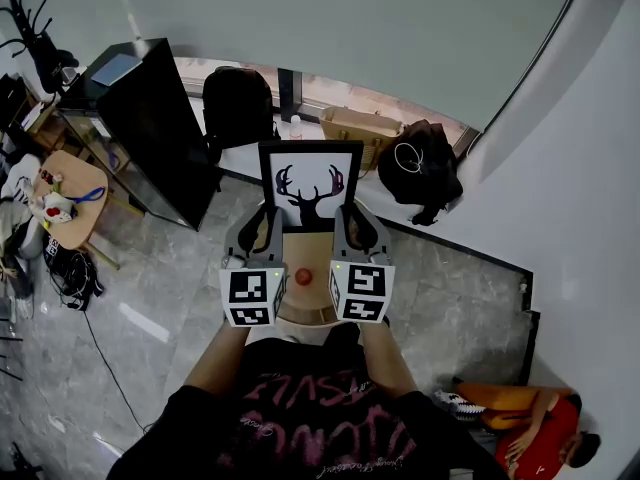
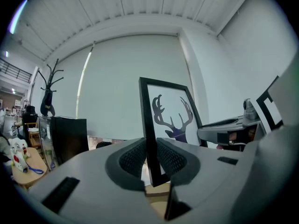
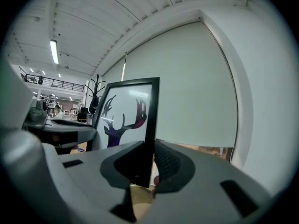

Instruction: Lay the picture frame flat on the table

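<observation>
Picture frame [image 1: 306, 183] (upright) over table [image 1: 310, 315]

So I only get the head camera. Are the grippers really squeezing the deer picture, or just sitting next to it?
Observer: Really squeezing. The left gripper view shows the left gripper shut on the left edge of the picture frame.
Operator: And the other one?
Observer: Same thing. In the right gripper view, the right gripper is shut on the frame's right edge.
Operator: Is it lying down yet?
Observer: No. Seen from the side in both gripper views, the frame is upright, nowhere near flat.
</observation>
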Demonstrator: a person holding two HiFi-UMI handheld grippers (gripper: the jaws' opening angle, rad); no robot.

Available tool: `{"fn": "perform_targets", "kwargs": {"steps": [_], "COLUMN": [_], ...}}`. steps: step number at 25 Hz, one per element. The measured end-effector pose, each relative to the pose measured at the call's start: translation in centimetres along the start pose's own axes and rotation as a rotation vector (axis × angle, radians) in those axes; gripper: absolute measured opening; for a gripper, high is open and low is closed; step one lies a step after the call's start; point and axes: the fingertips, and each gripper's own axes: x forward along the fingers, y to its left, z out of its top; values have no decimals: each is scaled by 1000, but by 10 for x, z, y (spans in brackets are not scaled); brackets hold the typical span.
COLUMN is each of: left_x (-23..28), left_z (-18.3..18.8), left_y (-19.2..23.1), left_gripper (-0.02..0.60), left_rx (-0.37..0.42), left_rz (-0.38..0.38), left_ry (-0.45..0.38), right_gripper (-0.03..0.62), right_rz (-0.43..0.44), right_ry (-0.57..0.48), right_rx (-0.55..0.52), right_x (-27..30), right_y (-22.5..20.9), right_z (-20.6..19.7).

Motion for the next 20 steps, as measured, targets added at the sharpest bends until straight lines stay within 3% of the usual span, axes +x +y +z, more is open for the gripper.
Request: {"fn": "perform_targets", "kwargs": {"steps": [11, 20], "left_x": [-5, 3], "left_z": [3, -2], "left_y": [2, 1], "left_gripper": [72, 72], "left_rx": [3, -5], "left_rz": [0, 20], "left_ry": [-31, -9], "right_gripper": [80, 80], "right_rz": [6, 33], "right_ry": [2, 23], "right_rx": [-2, -8], "right_x": [-4, 6], "right_y": [5, 0], "right_z": [-2, -6]}}
